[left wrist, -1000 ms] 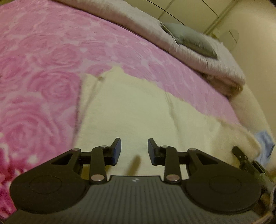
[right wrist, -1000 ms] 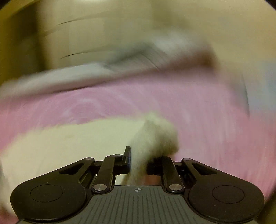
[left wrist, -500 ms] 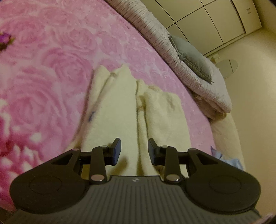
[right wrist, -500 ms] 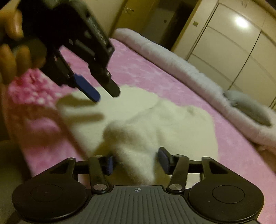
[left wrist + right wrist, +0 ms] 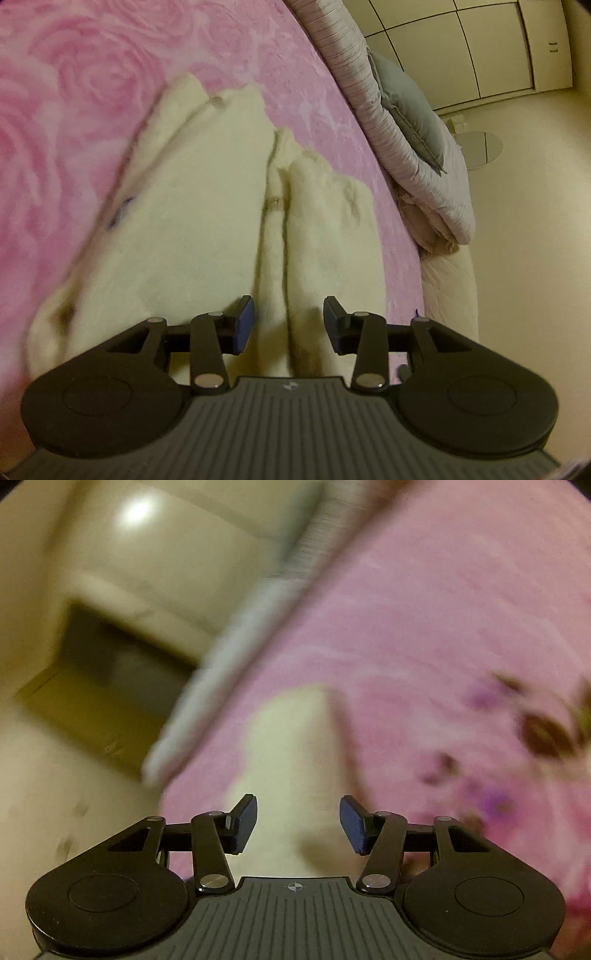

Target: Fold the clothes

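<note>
A cream fleece garment (image 5: 192, 236) lies on the pink rose-patterned bedspread (image 5: 66, 92), with its right part folded over toward the middle, leaving a seam down the centre. My left gripper (image 5: 289, 325) is open and empty, just above the garment's near edge. In the blurred right wrist view, my right gripper (image 5: 298, 823) is open and empty above the same cream garment (image 5: 291, 753), which lies on the pink bedspread (image 5: 424, 635).
A rolled grey-white duvet (image 5: 406, 122) with a grey pillow (image 5: 410, 92) runs along the bed's far edge. Cream wardrobe doors (image 5: 480, 48) and the floor (image 5: 528, 221) lie beyond. The right wrist view is blurred, showing the floor (image 5: 55, 775) left of the bed.
My right gripper was shut on the garment's edge, carried it over, opened and let it go, then swung away. My left gripper stayed open and came closer over the folded garment.
</note>
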The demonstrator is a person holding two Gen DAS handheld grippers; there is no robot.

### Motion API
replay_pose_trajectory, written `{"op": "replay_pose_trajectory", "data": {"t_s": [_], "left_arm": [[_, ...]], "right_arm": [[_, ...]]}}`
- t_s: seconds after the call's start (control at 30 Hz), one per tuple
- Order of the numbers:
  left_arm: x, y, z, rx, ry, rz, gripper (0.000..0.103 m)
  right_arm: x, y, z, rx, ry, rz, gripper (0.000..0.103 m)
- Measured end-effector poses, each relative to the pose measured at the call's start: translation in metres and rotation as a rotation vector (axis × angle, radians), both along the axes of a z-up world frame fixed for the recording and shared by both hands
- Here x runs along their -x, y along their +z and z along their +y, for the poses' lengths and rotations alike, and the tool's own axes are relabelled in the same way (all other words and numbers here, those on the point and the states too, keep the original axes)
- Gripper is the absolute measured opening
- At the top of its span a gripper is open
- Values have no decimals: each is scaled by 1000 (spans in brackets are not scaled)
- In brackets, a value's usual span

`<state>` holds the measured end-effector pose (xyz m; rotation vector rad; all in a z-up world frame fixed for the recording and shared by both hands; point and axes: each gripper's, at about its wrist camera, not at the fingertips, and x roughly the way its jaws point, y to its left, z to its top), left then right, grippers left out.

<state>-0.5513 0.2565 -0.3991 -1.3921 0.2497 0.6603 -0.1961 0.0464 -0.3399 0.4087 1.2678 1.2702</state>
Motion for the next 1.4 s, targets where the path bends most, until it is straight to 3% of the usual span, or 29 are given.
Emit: {"op": "replay_pose_trajectory", "data": {"t_s": [0.17, 0.23, 0.33, 0.43, 0.53, 0.63, 0.8, 0.87, 1.03, 1.17, 1.27, 1.33, 1.4], "left_arm": [[-10, -7, 12, 12, -14, -44, 36], [-18, -11, 18, 28, -25, -69, 37], [-32, -12, 24, 3, -61, -67, 35], [-34, 4, 24, -104, -98, -26, 19], [-16, 31, 23, -238, -90, 8, 18], [10, 51, 23, -335, -66, 30, 18], [39, 37, 23, -327, -58, 92, 17], [47, 39, 21, -342, -48, 82, 17], [56, 48, 17, -398, -28, 87, 16], [51, 18, 21, -357, -39, 188, 19], [60, 16, 17, -313, -3, 143, 20], [67, 15, 14, -283, 21, 113, 21], [73, 14, 11, -254, 45, 82, 21]], "right_arm": [[-15, -41, 9, 127, -143, 262, 41], [-13, -49, 13, 140, -169, 324, 38], [-14, -48, 24, 142, -159, 324, 37], [-19, -49, 21, 128, -107, 320, 37], [-10, -37, 43, 110, -27, 230, 35], [14, -13, 61, 109, 82, 35, 34], [64, 10, 86, 119, 228, -321, 34], [80, 13, 81, 116, 260, -405, 34], [110, 16, 53, 92, 324, -494, 34], [129, 12, 56, 93, 352, -604, 34], [134, 4, 69, 87, 363, -674, 34], [128, 1, 70, 75, 359, -642, 34], [116, 0, 64, 51, 335, -550, 35]]}}
